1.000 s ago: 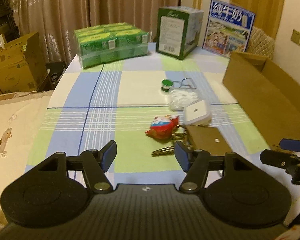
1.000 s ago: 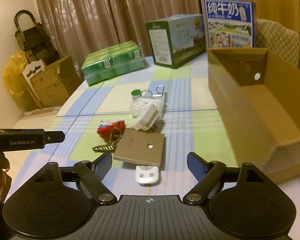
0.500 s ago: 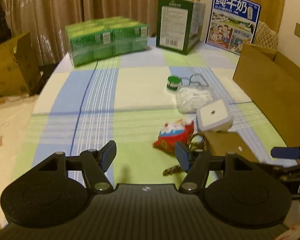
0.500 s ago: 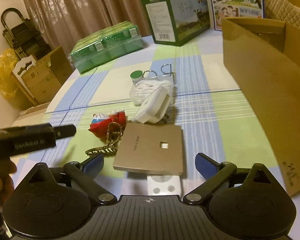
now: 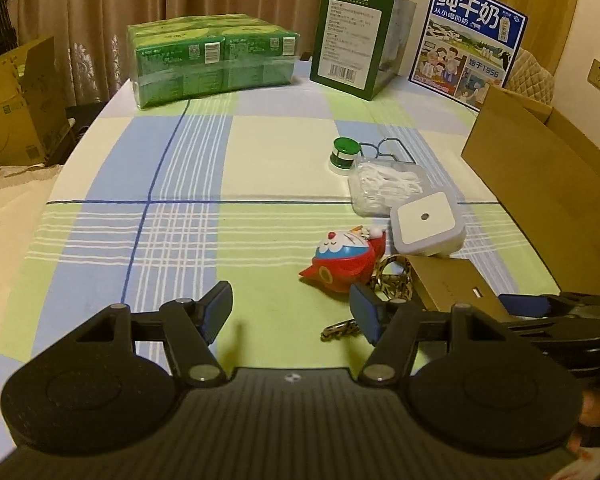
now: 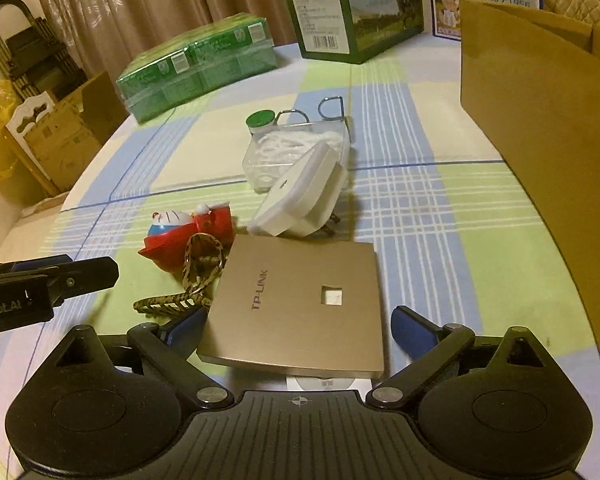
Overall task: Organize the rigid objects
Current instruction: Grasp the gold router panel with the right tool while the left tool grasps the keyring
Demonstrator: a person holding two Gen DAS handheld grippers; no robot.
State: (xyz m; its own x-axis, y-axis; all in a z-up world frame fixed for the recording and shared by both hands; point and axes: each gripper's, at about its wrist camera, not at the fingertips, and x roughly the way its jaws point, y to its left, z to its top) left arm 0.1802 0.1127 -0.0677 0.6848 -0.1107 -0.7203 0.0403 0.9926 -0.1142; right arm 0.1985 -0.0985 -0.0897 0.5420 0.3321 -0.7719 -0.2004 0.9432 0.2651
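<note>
A gold TP-LINK wall panel (image 6: 300,304) lies flat on the checked tablecloth, resting partly on a white round-marked item (image 6: 320,384). My right gripper (image 6: 300,322) is open and low over the panel's near end. One pad stands at each side edge, with a small gap on the right. Beyond the panel lie a white square plug (image 6: 300,196), a red cartoon-cat toy (image 6: 188,228) and a braided strap (image 6: 198,276). My left gripper (image 5: 292,308) is open over bare cloth, left of the toy (image 5: 344,256), with nothing between its fingers.
A large open cardboard box (image 6: 540,140) stands along the right side. Farther back are a clear box of floss picks (image 6: 284,148), a small green-capped bottle (image 6: 262,120) and a wire hook (image 6: 328,106). Green packs (image 5: 212,60) and milk cartons (image 5: 356,36) line the far edge.
Both grippers have come down and forward toward the cluster. The right jaws have widened and now straddle the gold panel, which was ahead of them before.
</note>
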